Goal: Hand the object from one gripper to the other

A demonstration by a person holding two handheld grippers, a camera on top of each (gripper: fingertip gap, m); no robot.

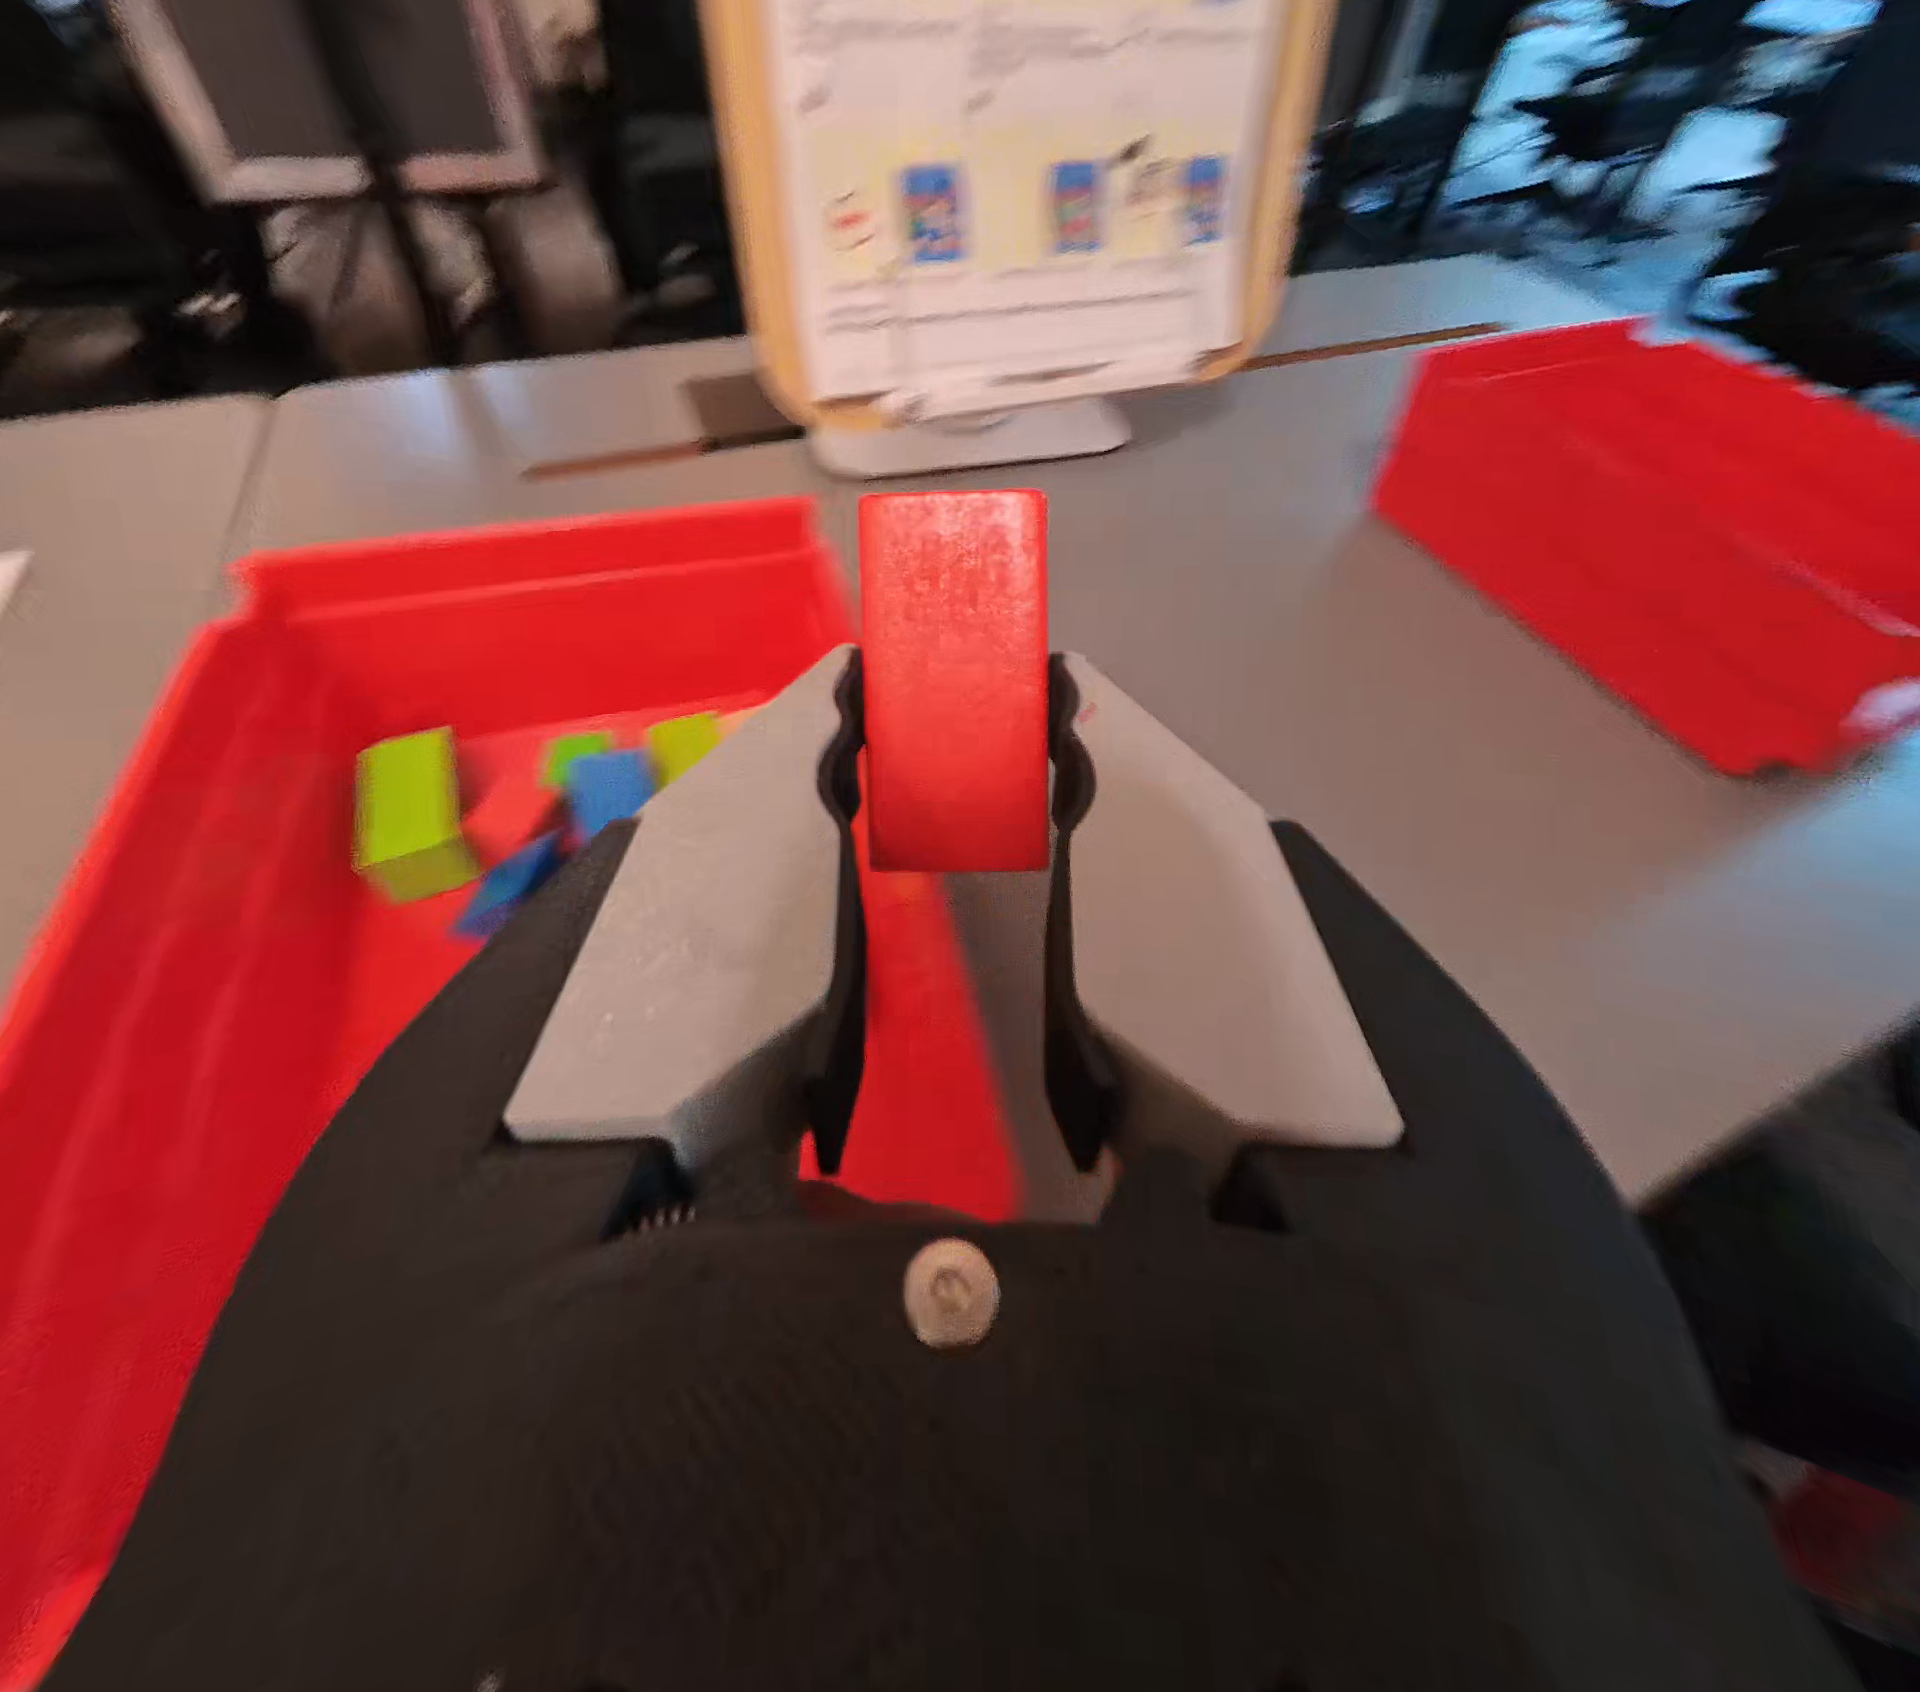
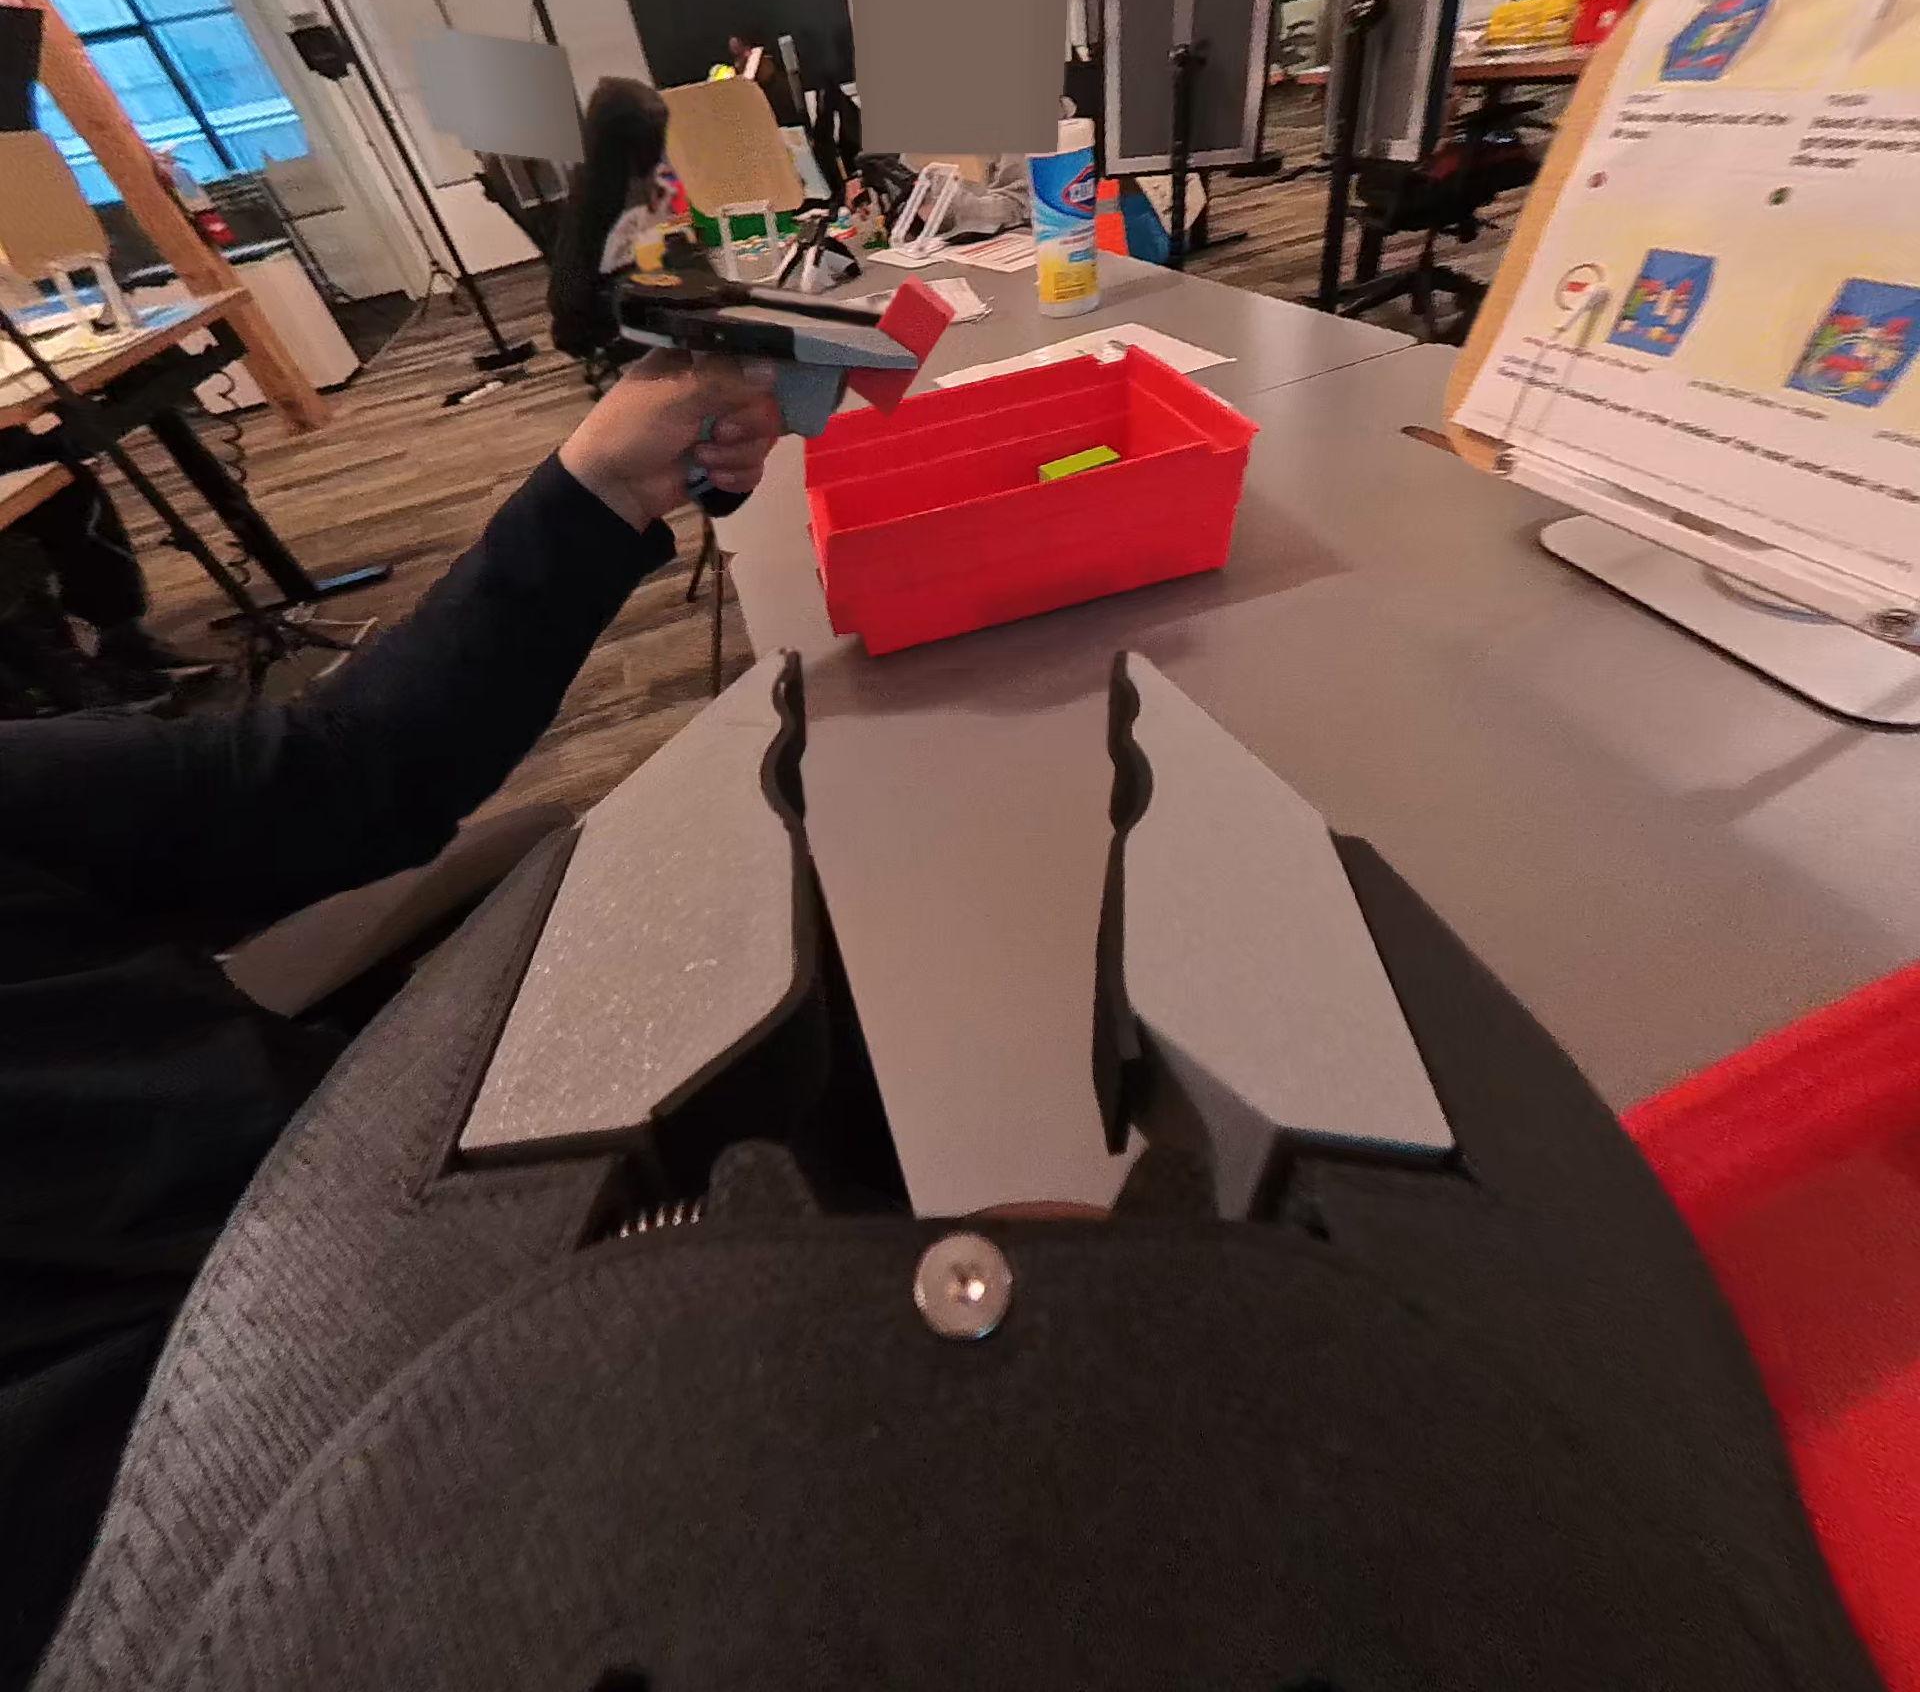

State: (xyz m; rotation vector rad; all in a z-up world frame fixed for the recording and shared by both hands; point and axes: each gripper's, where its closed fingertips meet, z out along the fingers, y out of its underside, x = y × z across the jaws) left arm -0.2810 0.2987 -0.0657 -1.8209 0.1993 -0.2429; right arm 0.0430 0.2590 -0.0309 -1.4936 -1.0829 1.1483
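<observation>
Left hand-held gripper (image 1: 954, 707) is clamped on the red block (image 1: 954, 676). Both black pads press the block's long sides, and the block stands upright between the fingers with its top well past the fingertips. In the right wrist view the same left hand-held gripper (image 2: 894, 359) shows farther off, held up in the air by a hand (image 2: 665, 437) in a dark sleeve, with the red block (image 2: 914, 343) tilted in its tips, above the near-left corner of the red bin (image 2: 1029, 541).

Right hand-held gripper (image 2: 956, 707): fingers apart, nothing between them, only grey surface (image 2: 1455, 759) visible through the gap. It sits low over the surface, well apart from the left one and the block.

Red bin (image 1: 520, 582) below and left of the left hand-held gripper holds loose blocks: a lime-green block (image 1: 407, 811), a blue block (image 1: 608, 790), and a few more green and blue ones, blurred. From the right wrist view only one lime-green block (image 2: 1078, 462) shows inside it. A second red bin (image 1: 1642, 551) is on the surface to the right in the left wrist view; a red edge (image 2: 1808, 1279) at lower right of the right wrist view is probably the same bin, can't confirm.

An instruction sheet on a wooden board (image 1: 1018, 104) stands upright on a light stand at the back of the surface. A wipes canister (image 2: 1065, 234) stands farther down the surface. Left wrist view is motion-blurred outside the gripper.
</observation>
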